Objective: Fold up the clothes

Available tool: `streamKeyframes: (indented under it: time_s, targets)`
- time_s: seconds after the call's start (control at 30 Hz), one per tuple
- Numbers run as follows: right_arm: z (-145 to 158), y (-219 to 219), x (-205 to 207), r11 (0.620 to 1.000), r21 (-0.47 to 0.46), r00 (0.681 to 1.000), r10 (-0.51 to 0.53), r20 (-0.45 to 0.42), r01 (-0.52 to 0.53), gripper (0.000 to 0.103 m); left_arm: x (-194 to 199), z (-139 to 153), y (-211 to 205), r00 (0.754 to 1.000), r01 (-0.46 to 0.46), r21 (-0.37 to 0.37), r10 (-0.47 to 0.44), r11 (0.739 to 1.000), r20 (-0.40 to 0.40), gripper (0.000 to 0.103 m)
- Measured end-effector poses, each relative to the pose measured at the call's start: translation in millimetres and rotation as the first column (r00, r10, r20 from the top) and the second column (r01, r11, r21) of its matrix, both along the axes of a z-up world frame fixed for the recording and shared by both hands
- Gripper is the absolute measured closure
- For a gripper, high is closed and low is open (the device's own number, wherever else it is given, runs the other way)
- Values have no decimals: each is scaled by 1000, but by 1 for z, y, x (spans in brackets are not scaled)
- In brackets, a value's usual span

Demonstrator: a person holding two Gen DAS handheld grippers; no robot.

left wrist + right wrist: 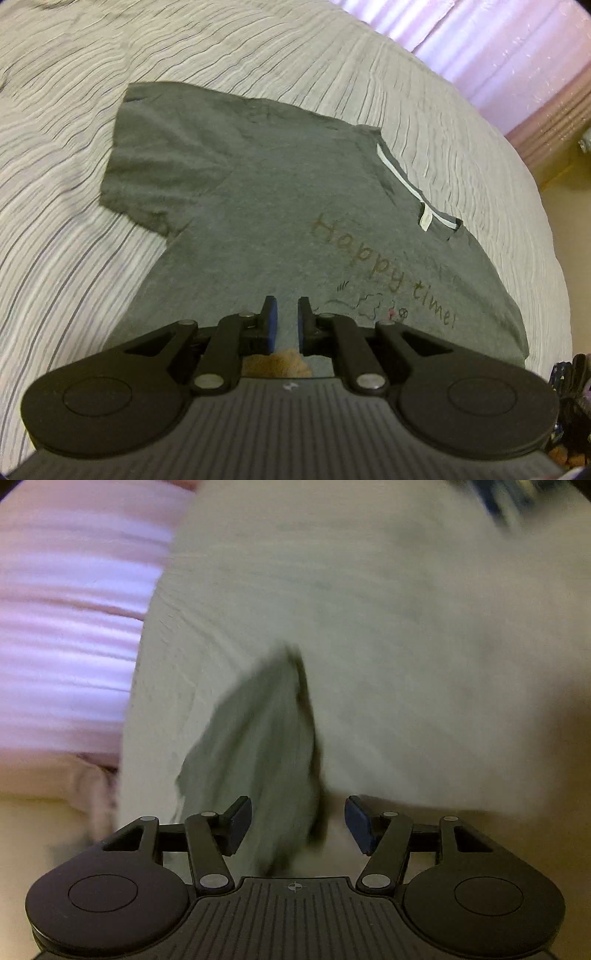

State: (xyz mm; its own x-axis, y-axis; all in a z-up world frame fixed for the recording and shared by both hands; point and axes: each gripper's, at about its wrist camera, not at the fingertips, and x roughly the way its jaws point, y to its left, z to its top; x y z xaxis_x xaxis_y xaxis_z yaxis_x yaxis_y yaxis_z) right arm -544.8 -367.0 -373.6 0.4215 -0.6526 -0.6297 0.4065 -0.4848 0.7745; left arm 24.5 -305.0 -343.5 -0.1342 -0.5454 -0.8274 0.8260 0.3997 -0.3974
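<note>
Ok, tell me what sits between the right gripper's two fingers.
In the right wrist view, a blurred fold of the grey T-shirt runs through the gap of the right gripper. The fingers stand wide apart, clear of it, over the bed sheet.

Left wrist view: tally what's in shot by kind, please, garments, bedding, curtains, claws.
Garments: 1, the grey T-shirt
Bedding: 1, the striped sheet
Curtains: 1, the pink curtain
Claws: 1, the left claw
Total: 4
</note>
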Motion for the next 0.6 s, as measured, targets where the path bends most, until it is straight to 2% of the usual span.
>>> streamKeyframes:
  time_s: [0.13,0.17,0.2,0.23,0.27,0.3,0.33,0.37,0.4,0.43,0.47,0.5,0.57,0.6]
  targets:
    - [-24,9,17,994,39,983,-111,147,106,43,1,0,13,1000,-12,2,12,1000,-9,97]
    - [-30,12,20,990,47,975,-140,172,134,53,2,0,17,1000,-14,0,14,1000,-8,96]
    - [-34,13,20,987,50,973,-161,164,155,71,4,1,20,1000,-17,-1,17,1000,-6,96]
    - [-35,8,19,986,73,977,-159,143,150,100,5,2,24,1000,-21,-1,21,1000,-4,96]
    - [-35,5,20,986,88,982,-153,114,143,102,8,2,28,1000,-26,0,26,1000,-2,96]
    - [-27,3,21,990,71,991,-126,47,123,102,10,3,33,999,-33,-1,33,999,-1,96]
    - [-15,1,23,996,36,995,-77,-63,80,102,13,5,37,999,-38,-3,38,999,0,96]
    - [-3,0,26,999,8,984,-31,-177,33,102,16,5,41,999,-39,-4,39,999,3,96]
    - [7,0,29,1000,-9,954,13,-298,-16,102,18,4,45,999,-38,-4,38,999,7,95]
    - [12,-1,32,998,-5,912,57,-406,-65,102,21,1,48,999,-33,7,33,999,9,94]
    - [8,-3,36,993,43,868,115,-484,-108,102,23,-2,51,1000,-26,23,26,999,9,94]
    - [4,-5,38,987,83,827,161,-538,-139,102,24,-6,54,1000,-22,39,21,999,16,94]
    - [-2,-2,40,981,109,799,192,-570,-158,101,25,-9,60,999,-10,59,8,998,36,94]
    - [4,0,43,979,130,766,204,-610,-158,101,26,-8,63,999,1,55,-4,998,49,94]
